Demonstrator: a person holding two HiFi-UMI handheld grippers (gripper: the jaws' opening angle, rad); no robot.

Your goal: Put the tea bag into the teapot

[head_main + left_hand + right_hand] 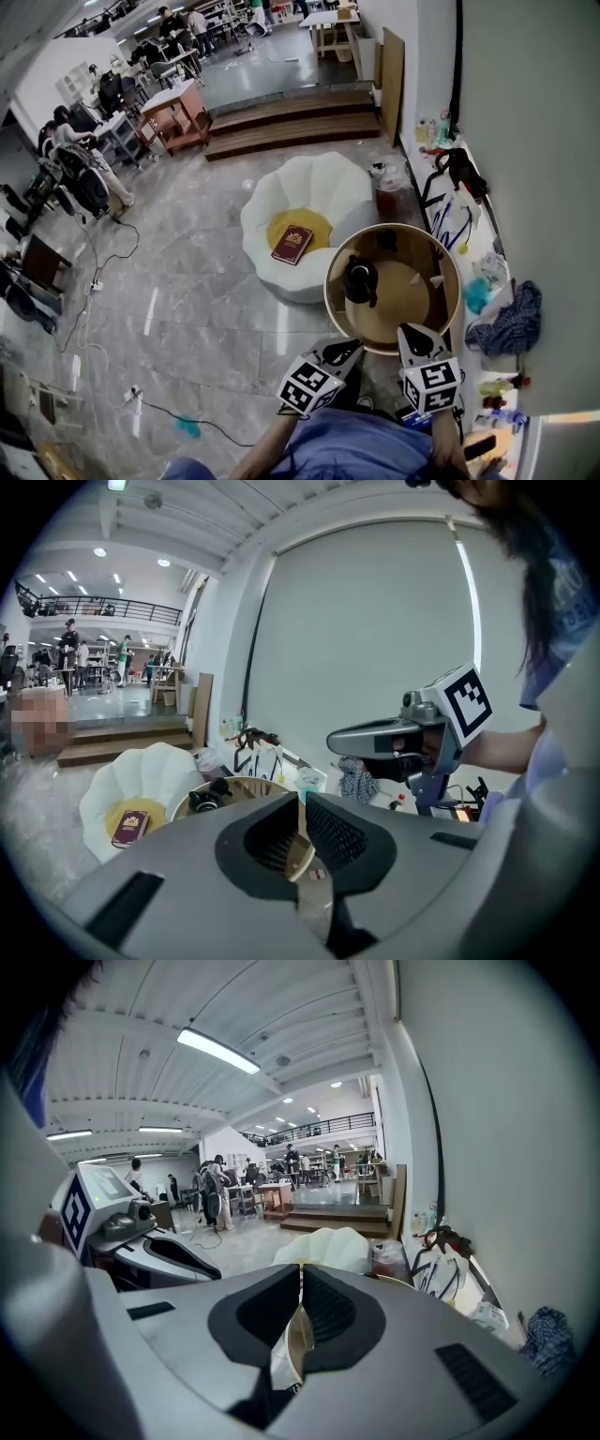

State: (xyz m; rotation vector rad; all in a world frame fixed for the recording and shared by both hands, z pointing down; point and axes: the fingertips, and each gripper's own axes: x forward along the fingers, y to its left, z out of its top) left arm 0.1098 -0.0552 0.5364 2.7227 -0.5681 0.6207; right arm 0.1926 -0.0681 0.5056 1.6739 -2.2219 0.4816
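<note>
A black teapot [360, 279] stands at the left of a round wooden table [394, 323]; it also shows in the left gripper view as the teapot [208, 799]. A small white piece [436, 280], possibly the tea bag, lies near the table's right rim. My left gripper [345, 351] hovers at the table's near edge, shut with nothing in it, as the left gripper [302, 803] shows up close. My right gripper [411, 336] hangs over the near rim beside it. Its jaws meet empty at the right gripper [301, 1274].
A white petal-shaped seat [305, 202] holding a maroon book [292, 244] stands left of the table. A cluttered ledge with a blue cloth [511, 323] runs along the right wall. Wooden steps [291, 122] and people at desks are far behind. A cable crosses the floor at left.
</note>
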